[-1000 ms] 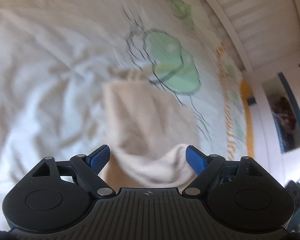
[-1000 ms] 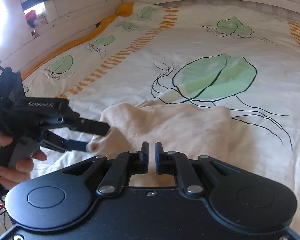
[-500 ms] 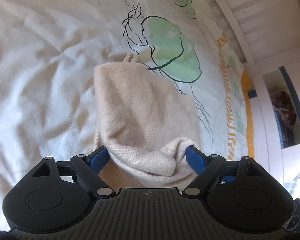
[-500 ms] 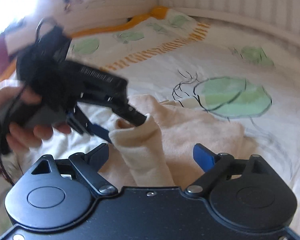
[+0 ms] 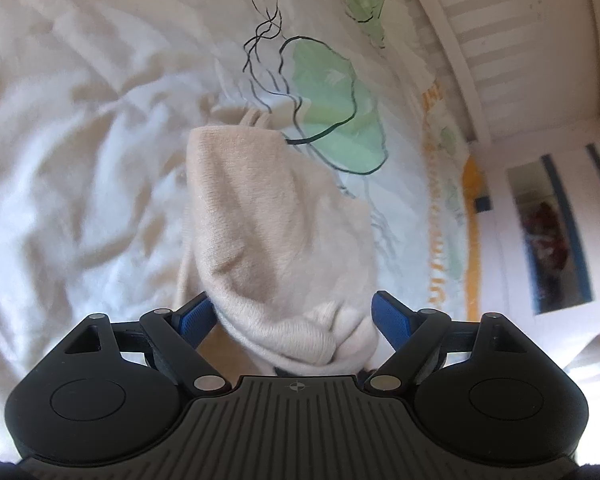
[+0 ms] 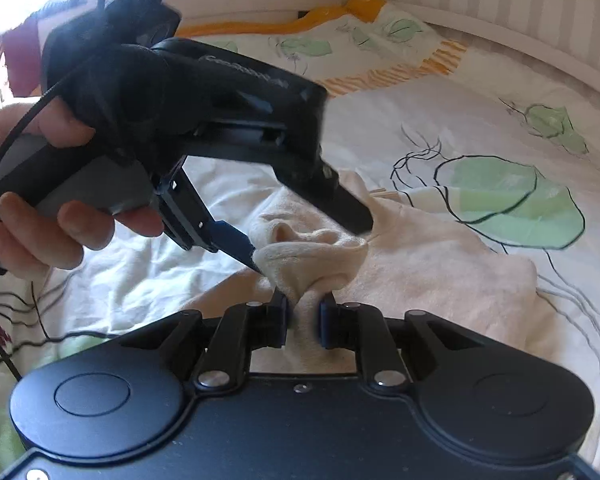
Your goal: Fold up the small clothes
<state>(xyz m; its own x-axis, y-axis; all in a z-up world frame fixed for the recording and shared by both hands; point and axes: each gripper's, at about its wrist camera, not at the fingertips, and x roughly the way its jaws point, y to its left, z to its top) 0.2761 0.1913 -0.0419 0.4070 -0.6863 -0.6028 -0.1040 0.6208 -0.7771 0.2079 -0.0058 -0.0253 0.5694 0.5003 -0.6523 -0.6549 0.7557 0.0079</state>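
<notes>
A cream knitted garment lies spread on the bed, also seen in the right wrist view. My left gripper stands open wide, with the garment's rolled near edge bunched between its blue fingers. In the right wrist view the left gripper comes in from the left. It holds that edge up as a raised pocket of cloth between its two fingers. My right gripper is closing, and its pads pinch the fold of cloth that hangs just below that pocket.
The bed has a white duvet printed with green leaves and an orange-striped border. A white slatted bed frame runs along the far side. A person's hand grips the left tool. A thin dark cable trails at lower left.
The right gripper went from shut to wide open, moved up to the raised fold and closed on it. The left gripper stayed wide with the edge between its fingers.
</notes>
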